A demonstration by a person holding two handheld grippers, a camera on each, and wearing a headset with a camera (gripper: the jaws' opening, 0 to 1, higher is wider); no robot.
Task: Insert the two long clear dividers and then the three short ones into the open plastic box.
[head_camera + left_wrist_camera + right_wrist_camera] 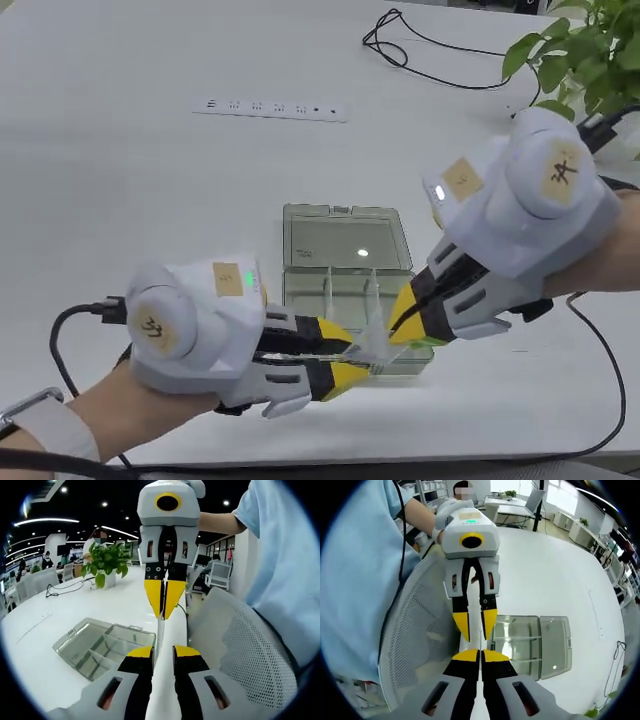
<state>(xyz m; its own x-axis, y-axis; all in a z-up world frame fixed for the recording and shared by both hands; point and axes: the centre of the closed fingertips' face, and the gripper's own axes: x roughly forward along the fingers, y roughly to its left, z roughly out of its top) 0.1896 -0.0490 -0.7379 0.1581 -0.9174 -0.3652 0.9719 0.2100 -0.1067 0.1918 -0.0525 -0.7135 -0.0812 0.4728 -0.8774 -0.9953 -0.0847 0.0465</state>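
Left gripper (pixel 356 357), jaws parted, points tip to tip at the right gripper (pixel 399 333), jaws pinched together

L gripper (pixel 348 356): white shell, black fingers, yellow tips, green LED (pixel 250 279) on back. R gripper (pixel 405 318): same white/black/yellow. Both carry tan stickers (pixel 563 170) w/ black scrawl. Clear colourless divider (pixel 378 342) btwn the two sets of fingertips. Just past the tips, box (pixel 345 232) is clear w/ faint grey-green tint. Plain white table (pixel 130 180). Well beyond fingers: white power strip (pixel 270 108), black cables (pixel 430 45), green plant (pixel 585 45). Behind R fingers: light blue sleeve (pixel 285 555), white chair (pixel 250 645) w/ fine dotted mesh.
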